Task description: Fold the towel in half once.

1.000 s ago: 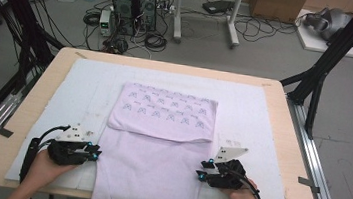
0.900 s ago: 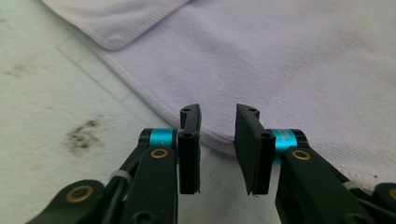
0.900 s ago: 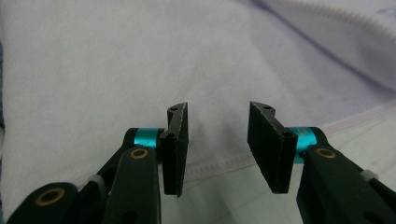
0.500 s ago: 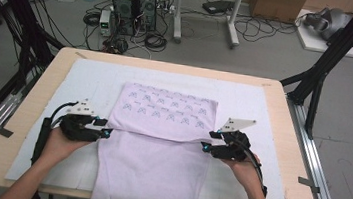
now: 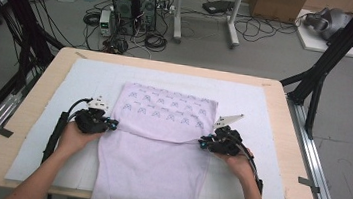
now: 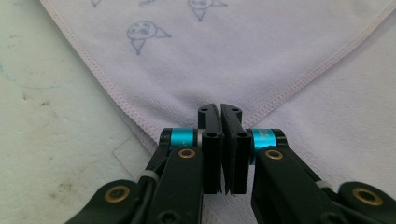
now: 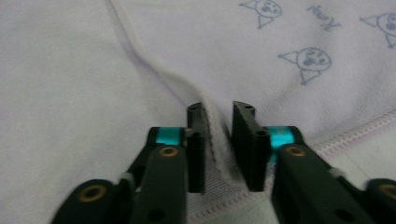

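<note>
Pinching the folded towel at both side edges, left tool clamped tight, right tool closing on a hem ridge, for another fold

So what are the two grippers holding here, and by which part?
Both hold the lilac towel: the left gripper is shut at its left folded edge, the right gripper has been closing on a hem ridge at its right edge.

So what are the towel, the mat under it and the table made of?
Towel: soft lilac cloth, probably cotton or microfibre, with a matte fine nap, stitched hem and printed blue faces. Mat: looks like thin white felt or foam, matte, scuffed and stained in the left gripper view. Table: pale wood, likely plywood, with a smooth light finish on its bare border.
</note>
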A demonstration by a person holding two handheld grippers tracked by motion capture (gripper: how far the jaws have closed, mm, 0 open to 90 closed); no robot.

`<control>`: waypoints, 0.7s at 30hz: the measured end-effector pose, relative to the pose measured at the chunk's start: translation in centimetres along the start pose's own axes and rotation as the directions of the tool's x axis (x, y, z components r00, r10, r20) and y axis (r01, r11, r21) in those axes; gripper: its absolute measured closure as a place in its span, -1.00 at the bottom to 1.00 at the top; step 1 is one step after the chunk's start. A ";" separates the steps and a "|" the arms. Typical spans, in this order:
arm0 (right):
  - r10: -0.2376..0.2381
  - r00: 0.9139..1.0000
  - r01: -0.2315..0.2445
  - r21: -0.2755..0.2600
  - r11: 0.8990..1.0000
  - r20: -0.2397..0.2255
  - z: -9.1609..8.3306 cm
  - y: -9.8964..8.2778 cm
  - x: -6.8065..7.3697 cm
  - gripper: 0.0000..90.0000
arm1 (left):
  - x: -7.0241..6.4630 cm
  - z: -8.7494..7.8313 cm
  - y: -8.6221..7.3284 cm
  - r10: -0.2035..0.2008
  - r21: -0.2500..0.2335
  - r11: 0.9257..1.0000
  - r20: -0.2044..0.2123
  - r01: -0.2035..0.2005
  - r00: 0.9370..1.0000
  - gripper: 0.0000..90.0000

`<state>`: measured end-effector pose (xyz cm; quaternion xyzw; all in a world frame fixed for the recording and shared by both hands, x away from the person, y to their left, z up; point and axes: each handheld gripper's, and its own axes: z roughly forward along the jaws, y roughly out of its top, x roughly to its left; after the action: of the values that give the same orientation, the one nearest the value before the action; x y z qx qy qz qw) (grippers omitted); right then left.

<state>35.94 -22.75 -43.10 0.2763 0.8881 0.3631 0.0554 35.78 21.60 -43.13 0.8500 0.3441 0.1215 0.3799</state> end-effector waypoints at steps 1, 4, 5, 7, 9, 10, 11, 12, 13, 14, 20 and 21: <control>0.002 1.000 -0.002 -0.006 1.000 -0.003 -0.1 0.1 0.1 0.84 | -0.1 -0.2 0.0 0.008 -0.009 1.000 -0.004 -0.008 1.000 0.94; -0.007 1.000 0.007 -0.024 1.000 -0.007 -0.8 0.2 0.5 0.90 | -0.6 -1.0 0.1 0.029 -0.030 0.999 -0.007 -0.029 1.000 0.95; -0.012 1.000 0.012 -0.031 0.999 -0.007 -1.0 0.2 0.7 0.89 | -0.7 -1.3 0.1 0.035 -0.034 0.999 -0.005 -0.035 0.999 0.95; -0.021 1.000 0.021 -0.043 0.999 -0.003 -1.5 0.2 0.9 0.88 | -1.0 -1.9 0.1 0.045 -0.049 0.998 -0.002 -0.045 0.999 0.95; -0.025 1.000 0.025 -0.056 0.998 0.000 -2.0 0.2 1.2 0.87 | -1.3 -2.6 0.1 0.053 -0.065 0.996 0.003 -0.053 0.999 0.95; -0.029 1.000 0.029 -0.062 0.998 0.002 -2.2 0.2 1.3 0.86 | -1.4 -2.8 0.1 0.052 -0.072 0.996 0.004 -0.052 0.999 0.95; -0.028 1.000 0.027 -0.066 0.997 -0.004 -2.4 0.2 1.4 0.86 | -1.7 -3.3 0.0 0.062 -0.076 0.995 0.000 -0.062 0.998 0.95; -0.029 1.000 0.029 -0.073 0.997 -0.004 -2.7 0.2 1.6 0.86 | -1.8 -3.7 -0.1 0.068 -0.077 0.995 0.001 -0.068 0.998 0.95; -0.032 0.999 0.031 -0.075 0.997 -0.009 -2.9 0.2 1.8 0.86 | -2.0 -4.0 -0.3 0.072 -0.084 0.994 0.000 -0.071 0.997 0.95; -0.038 0.999 0.037 -0.080 0.996 -0.011 -3.1 0.2 2.1 0.85 | -2.2 -4.4 -0.5 0.076 -0.090 0.993 0.002 -0.075 0.997 0.95; -0.101 0.994 0.098 -0.111 0.989 -0.028 -4.7 -0.5 4.8 0.85 | -4.0 -6.5 -2.2 0.092 -0.122 0.988 0.015 -0.090 0.996 0.95; -0.106 0.994 0.101 -0.118 0.988 -0.032 -4.9 -0.7 5.2 0.85 | -4.2 -6.8 -2.5 0.098 -0.121 0.988 0.020 -0.095 0.995 0.95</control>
<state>29.73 -23.42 -39.48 0.2191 0.8795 0.4161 0.0733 28.28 23.76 -40.05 0.8427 0.2900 0.1492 0.4283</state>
